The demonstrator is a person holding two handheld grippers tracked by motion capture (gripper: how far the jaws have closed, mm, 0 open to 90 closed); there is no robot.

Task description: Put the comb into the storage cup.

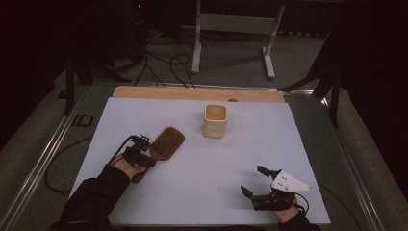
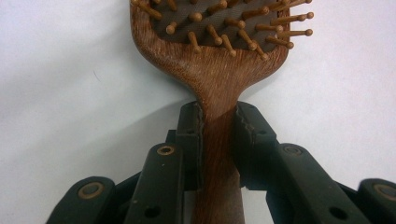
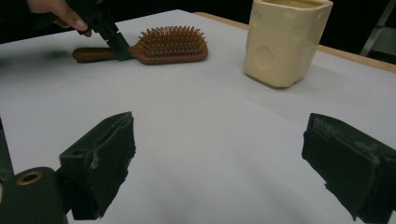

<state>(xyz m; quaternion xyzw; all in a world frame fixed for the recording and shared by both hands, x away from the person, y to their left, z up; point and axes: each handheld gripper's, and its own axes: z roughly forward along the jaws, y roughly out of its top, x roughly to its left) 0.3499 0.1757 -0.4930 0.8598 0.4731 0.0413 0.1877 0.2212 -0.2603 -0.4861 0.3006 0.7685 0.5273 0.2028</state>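
White board (image 1: 192, 192) on table, dark room

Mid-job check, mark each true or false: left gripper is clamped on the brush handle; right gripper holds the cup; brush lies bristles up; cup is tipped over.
1. The left gripper is shut on the hairbrush handle. True.
2. The right gripper holds the cream cup. False: it is open and empty, apart from the cup.
3. The hairbrush lies bristles up on the table. True.
4. The cup is tipped over. False: it stands upright.
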